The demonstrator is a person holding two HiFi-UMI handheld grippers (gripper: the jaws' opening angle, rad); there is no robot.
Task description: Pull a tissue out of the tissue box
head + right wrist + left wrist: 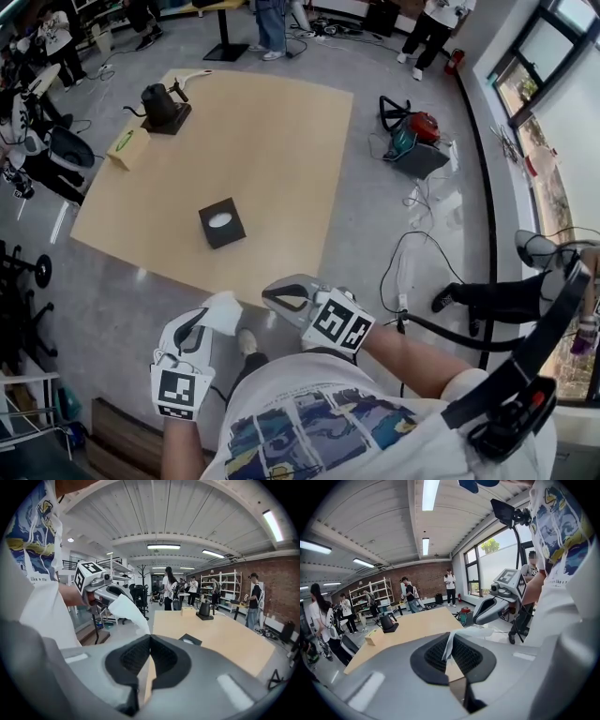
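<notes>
The black tissue box (pixel 222 223) stands on the wooden table (pixel 281 131), a white tissue showing in its top opening. Both grippers are held off the table's near edge, close to the person's body. My left gripper (pixel 208 319) (pixel 451 637) is shut on a white tissue (pixel 225 310) (pixel 461 633), which sticks out from between its pads toward the right gripper. My right gripper (pixel 272 295) (pixel 150 638) is shut, with nothing between its pads. In the right gripper view the tissue (pixel 126 611) hangs from the left gripper (pixel 101 590), its lower corner hidden behind my jaw tips.
A black kettle on its base (pixel 161 105) and a small cardboard box (pixel 128 147) sit at the table's far left. A red and teal machine (pixel 412 139) and cables (pixel 412 258) lie on the floor to the right. Several people stand at the room's far end.
</notes>
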